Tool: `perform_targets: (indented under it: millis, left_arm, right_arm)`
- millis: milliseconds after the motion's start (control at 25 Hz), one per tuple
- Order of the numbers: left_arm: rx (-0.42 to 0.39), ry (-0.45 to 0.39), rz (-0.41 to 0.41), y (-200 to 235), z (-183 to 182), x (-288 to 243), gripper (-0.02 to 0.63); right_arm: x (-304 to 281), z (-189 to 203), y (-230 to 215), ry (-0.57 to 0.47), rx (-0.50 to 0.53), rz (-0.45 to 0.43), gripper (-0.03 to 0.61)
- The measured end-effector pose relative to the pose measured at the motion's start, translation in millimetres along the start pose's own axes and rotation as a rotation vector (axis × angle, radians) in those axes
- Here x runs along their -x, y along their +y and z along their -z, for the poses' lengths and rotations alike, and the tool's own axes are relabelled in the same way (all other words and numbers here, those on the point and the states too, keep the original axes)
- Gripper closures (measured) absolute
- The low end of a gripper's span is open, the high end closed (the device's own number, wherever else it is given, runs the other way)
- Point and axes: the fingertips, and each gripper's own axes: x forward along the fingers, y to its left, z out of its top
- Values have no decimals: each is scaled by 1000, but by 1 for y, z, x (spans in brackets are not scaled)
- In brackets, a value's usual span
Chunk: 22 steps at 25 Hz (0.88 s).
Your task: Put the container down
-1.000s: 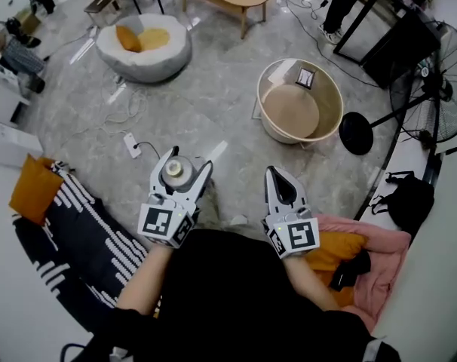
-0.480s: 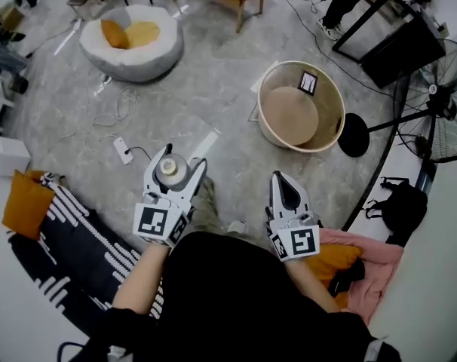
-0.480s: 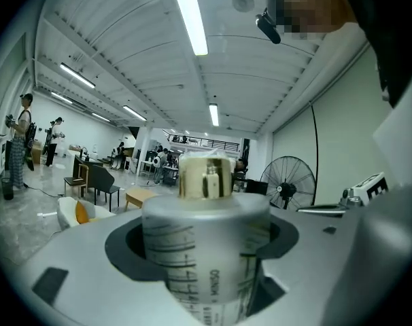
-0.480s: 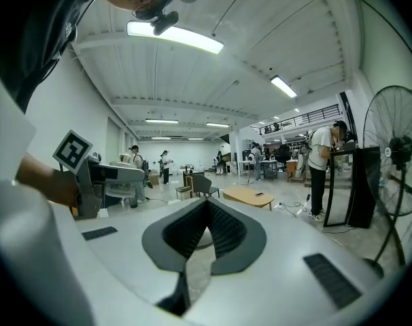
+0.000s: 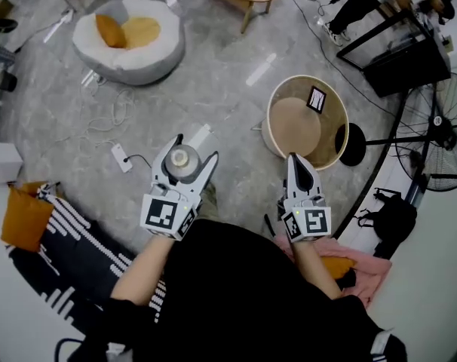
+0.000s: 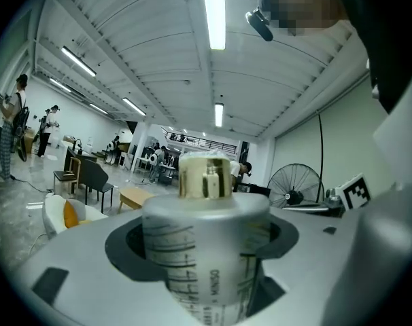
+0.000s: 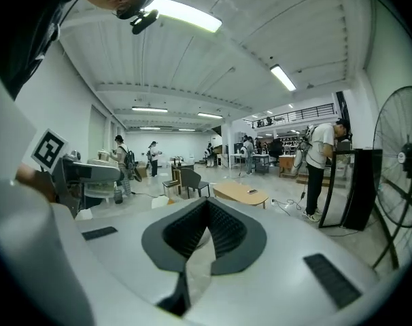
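Container (image 6: 206, 250) with gold cap pinched in left gripper (image 5: 194, 149); right gripper (image 5: 292, 161) empty, jaws pressed together

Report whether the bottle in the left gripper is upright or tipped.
Upright. The bottle stands vertical in the left gripper, with its gold cap on top. The head view looks straight down on the cap.

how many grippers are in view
2: the left gripper, jaws shut on the container, left of centre; the right gripper, jaws together and empty, beside it.
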Motion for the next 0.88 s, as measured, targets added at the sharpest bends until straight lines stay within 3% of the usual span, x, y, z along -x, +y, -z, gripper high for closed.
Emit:
perform_targets:
  millis: [360,560,880]
  left_arm:
    - [-14,-17,44,71,-41,-40,268]
    - [-17,-28,60,84,-54,-53,268]
    - [15,-21,68,105,-51,-82,267]
  right_arm:
    - [-75,-28,6,1,-27,14,557]
    - [-81,-21,-3,40,-46,64,557]
    - [-126,-13,-14,51,-53,69,557]
